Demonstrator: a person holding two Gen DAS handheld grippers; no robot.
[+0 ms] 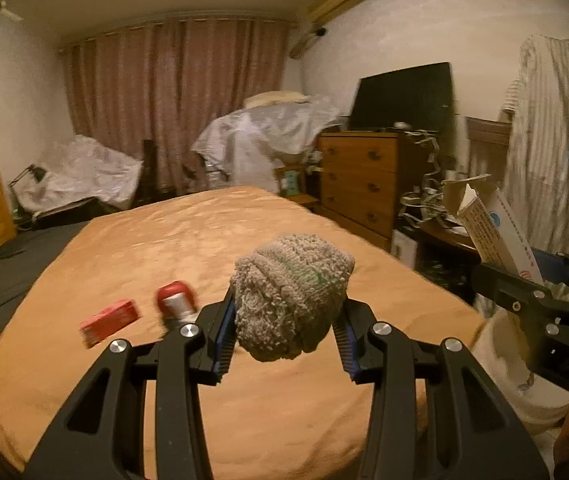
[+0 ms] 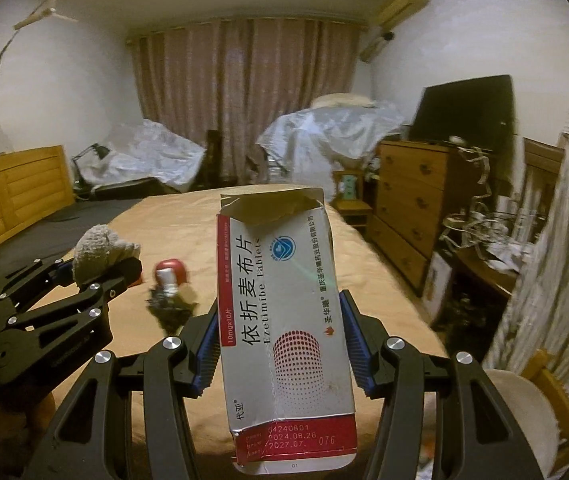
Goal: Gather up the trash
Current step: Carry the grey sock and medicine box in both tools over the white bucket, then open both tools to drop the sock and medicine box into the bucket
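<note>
Rolled grey knitted sock [image 1: 290, 296], clenched in the left tool [image 1: 284, 336] above the orange-covered bed [image 1: 164, 240]. Opened white-and-red cardboard tablet box [image 2: 284, 320], upright, gripped by the right tool [image 2: 282, 344]. Small red carton [image 1: 109, 320] and red-capped white bottle [image 1: 176, 300] lie on the bedcover.
</note>
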